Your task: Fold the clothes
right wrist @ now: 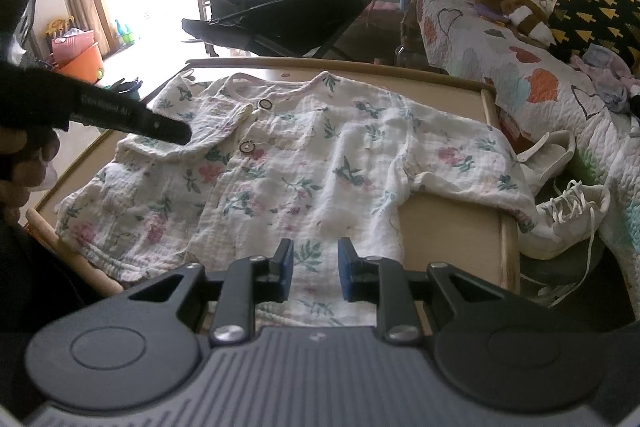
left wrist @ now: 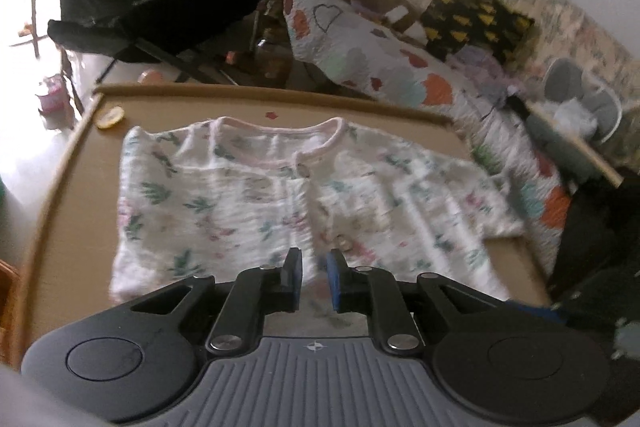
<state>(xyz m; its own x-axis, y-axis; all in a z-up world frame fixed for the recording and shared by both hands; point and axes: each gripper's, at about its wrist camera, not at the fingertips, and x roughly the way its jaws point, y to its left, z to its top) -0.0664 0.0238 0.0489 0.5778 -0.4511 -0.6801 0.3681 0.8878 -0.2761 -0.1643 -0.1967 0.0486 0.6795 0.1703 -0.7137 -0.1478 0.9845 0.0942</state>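
A white floral button shirt (left wrist: 240,195) (right wrist: 320,155) lies face up on the tan table (left wrist: 60,187) (right wrist: 452,227), collar at the far side. Its left sleeve (right wrist: 192,147) is folded in over the chest; the right sleeve reaches the table's right edge. My left gripper (left wrist: 315,267) hovers over the lower front with its jaws a little apart and no cloth between the pads. In the right wrist view the left gripper (right wrist: 182,135) has its tip at the folded sleeve. My right gripper (right wrist: 316,267) stands open above the bottom hem, holding nothing.
A dark folding chair (right wrist: 300,7) stands behind the table. A sofa under a heart-print quilt (right wrist: 500,47) runs along the right, with white sneakers (right wrist: 568,219) beside the table's right edge. A small yellow object (left wrist: 110,117) sits at the table's far left corner.
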